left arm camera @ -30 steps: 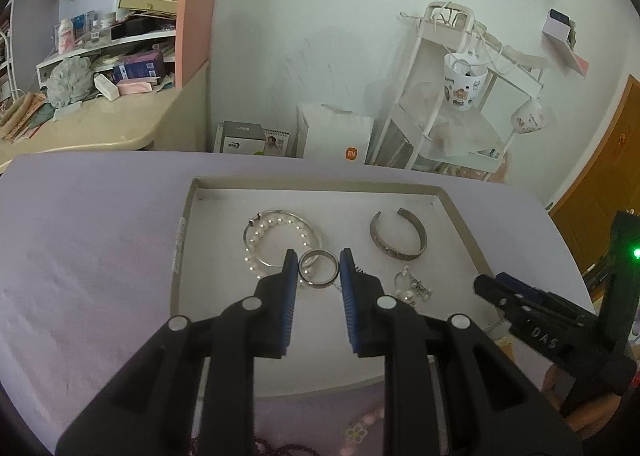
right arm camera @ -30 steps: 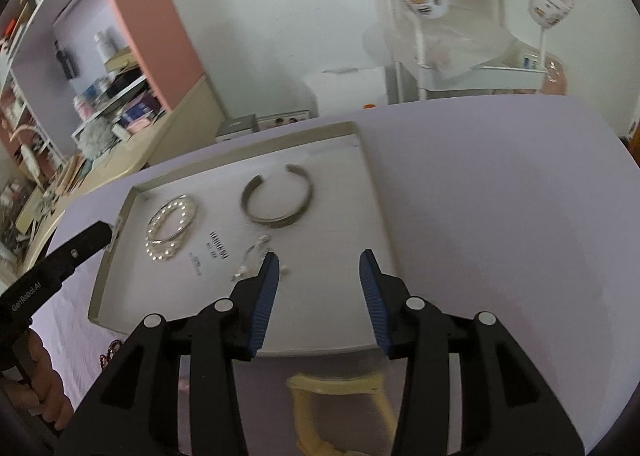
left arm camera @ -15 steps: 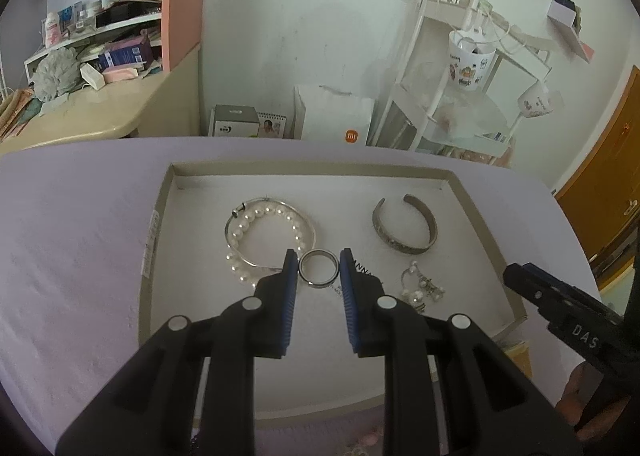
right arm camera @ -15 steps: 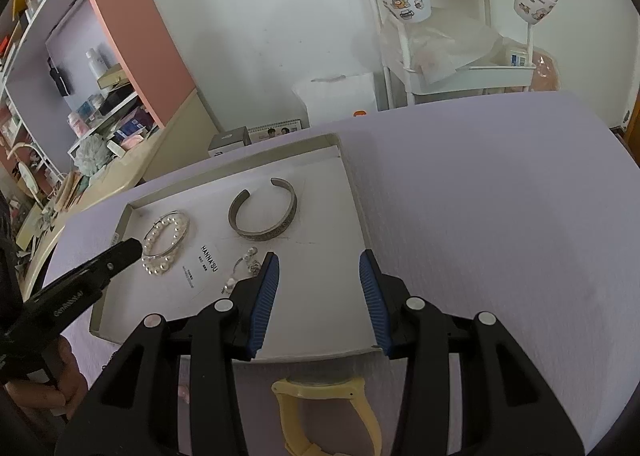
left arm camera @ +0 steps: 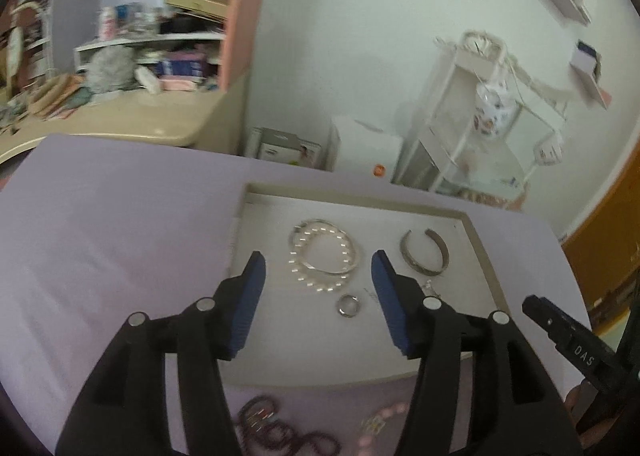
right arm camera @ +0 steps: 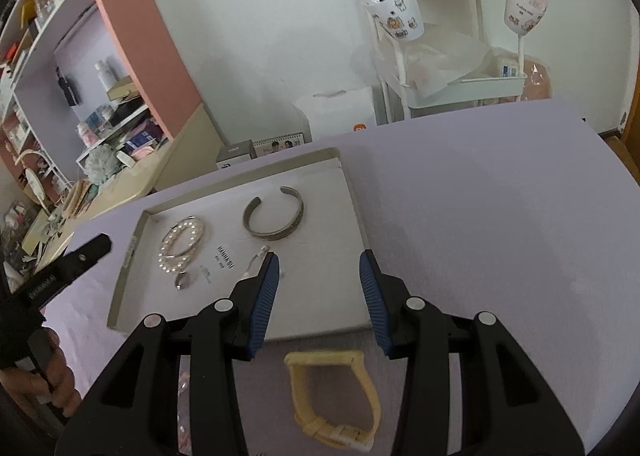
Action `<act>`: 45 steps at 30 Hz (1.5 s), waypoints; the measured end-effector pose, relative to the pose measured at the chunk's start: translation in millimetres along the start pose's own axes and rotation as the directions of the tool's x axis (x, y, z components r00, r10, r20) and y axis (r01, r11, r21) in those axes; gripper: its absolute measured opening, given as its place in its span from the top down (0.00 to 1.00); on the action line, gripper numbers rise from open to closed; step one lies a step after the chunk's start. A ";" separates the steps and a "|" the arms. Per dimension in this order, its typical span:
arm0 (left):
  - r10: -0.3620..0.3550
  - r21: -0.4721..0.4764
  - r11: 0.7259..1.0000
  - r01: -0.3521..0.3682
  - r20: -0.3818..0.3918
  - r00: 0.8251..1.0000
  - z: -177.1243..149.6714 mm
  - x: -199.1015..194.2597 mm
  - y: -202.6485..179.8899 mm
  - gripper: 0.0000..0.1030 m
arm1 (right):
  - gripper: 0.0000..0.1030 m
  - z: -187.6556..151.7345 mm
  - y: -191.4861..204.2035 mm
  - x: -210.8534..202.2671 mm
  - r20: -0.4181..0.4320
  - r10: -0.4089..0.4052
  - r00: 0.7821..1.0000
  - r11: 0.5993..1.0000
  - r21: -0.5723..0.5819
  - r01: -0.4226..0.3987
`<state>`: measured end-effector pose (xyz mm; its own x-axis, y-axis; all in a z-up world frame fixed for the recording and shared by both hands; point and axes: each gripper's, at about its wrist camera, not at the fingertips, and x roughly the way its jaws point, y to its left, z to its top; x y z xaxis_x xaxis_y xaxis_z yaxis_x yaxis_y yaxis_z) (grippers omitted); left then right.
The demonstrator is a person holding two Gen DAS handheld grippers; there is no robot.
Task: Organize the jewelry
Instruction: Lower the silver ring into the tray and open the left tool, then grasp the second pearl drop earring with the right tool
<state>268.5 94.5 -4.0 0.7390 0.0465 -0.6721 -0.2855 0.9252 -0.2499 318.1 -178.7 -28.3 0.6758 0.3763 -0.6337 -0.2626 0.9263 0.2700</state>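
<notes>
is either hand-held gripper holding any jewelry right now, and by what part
Nothing is held. The left hand-held gripper has just opened, leaving the ring in the tray. The right hand-held gripper is open and empty.

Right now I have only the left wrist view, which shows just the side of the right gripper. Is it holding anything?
Observer: No. The right gripper is open, with nothing between its fingers, above the near part of the tray.
Operator: Is anything outside the tray on that side?
Observer: Yes. A yellow watch strap lies on the purple table, just in front of the tray.
Operator: Something near the cuff bracelet is hidden from me.
Observer: Small earrings lie there, beside the right gripper's left fingertip.
</notes>
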 end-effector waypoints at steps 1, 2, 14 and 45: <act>0.005 -0.009 1.000 -0.005 0.009 1.000 -1.2 -7.2 2.6 0.46 | 0.57 -2.0 1.6 -4.9 0.005 0.004 1.000 1.000 -0.006 -0.004; 0.007 -0.016 1.000 -0.007 0.017 1.000 -2.8 -13.7 5.2 0.45 | 0.57 -3.8 2.7 -9.0 0.010 0.007 1.000 1.000 -0.011 -0.007; 0.015 -0.055 0.998 -0.010 0.087 0.996 -34.3 -79.9 17.1 0.43 | 0.57 -30.5 6.3 -53.9 0.056 0.023 0.998 0.999 -0.033 -0.021; 0.103 -0.107 0.990 -0.089 0.133 0.986 -119.6 -179.8 55.7 0.32 | 0.67 -139.0 43.4 -33.4 -0.145 0.059 0.988 0.986 -0.145 -0.080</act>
<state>46.8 92.6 19.6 0.7805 0.1911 -0.5952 -0.4139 0.8716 -0.2628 188.4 -148.8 -96.1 0.5525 0.4285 -0.7149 -0.4126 0.8859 0.2122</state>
